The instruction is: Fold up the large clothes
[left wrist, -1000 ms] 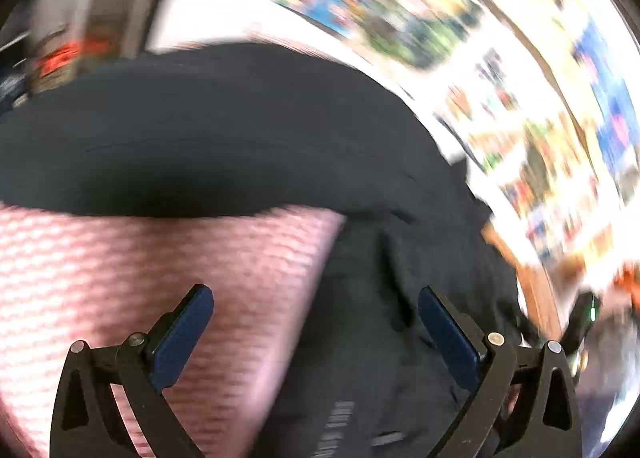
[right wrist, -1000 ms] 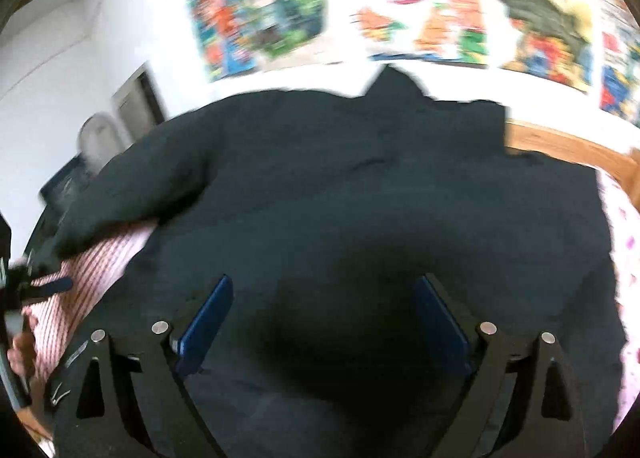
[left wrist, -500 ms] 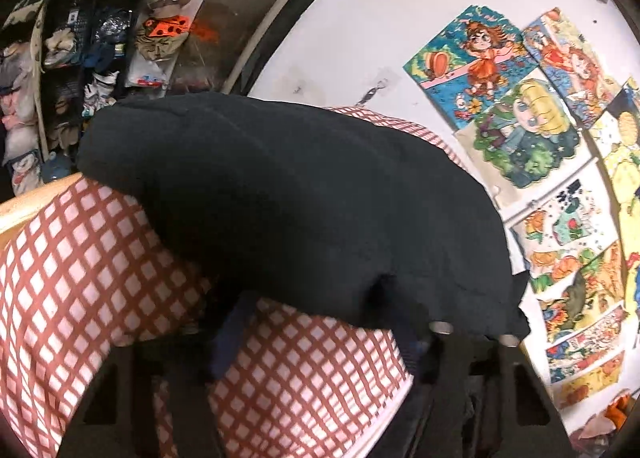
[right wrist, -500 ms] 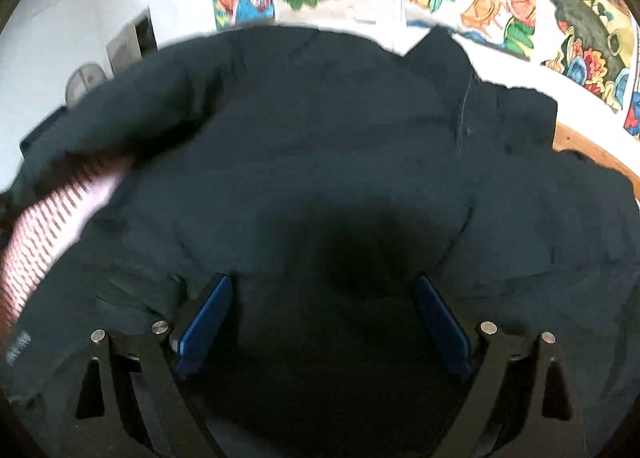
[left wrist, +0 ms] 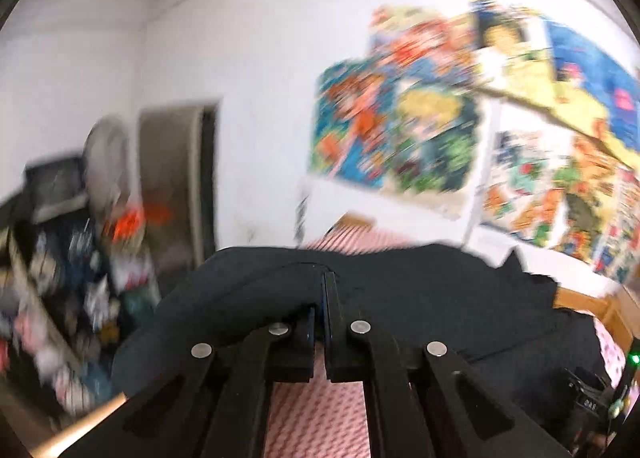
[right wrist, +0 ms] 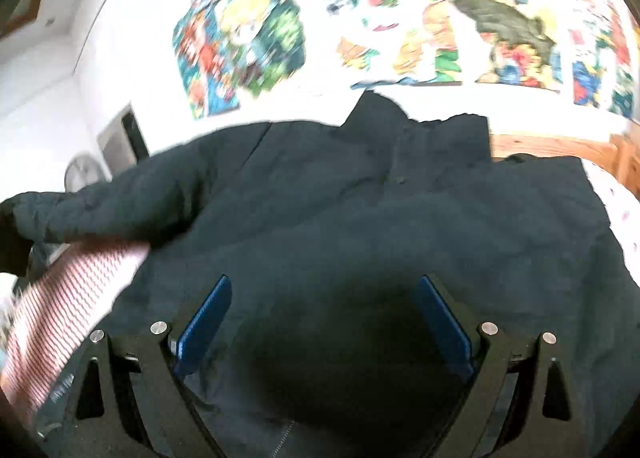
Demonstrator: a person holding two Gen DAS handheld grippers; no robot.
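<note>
A large dark jacket (right wrist: 360, 198) lies spread over a bed with a red-and-white checked sheet (right wrist: 72, 290). My left gripper (left wrist: 324, 290) is shut on the jacket's sleeve (left wrist: 240, 282), and the dark cloth bunches around its closed tips. In the right wrist view that sleeve (right wrist: 100, 214) hangs raised above the sheet at the far left. My right gripper (right wrist: 324, 310) stands open low over the jacket's lower body. Its blue pads (right wrist: 204, 318) are wide apart, with only flat cloth beneath them.
Colourful posters (left wrist: 400, 118) cover the white wall behind the bed. A wooden bed frame (right wrist: 552, 146) runs along the far right. A cluttered shelf (left wrist: 60, 278) and a doorway (left wrist: 180, 178) stand to the left. A pink-dotted white cloth (right wrist: 624, 210) lies at the right edge.
My left jaws went from wide open to shut on the sleeve, and the gripper rose and tilted up toward the wall. The right gripper stayed open over the jacket, shifting a little.
</note>
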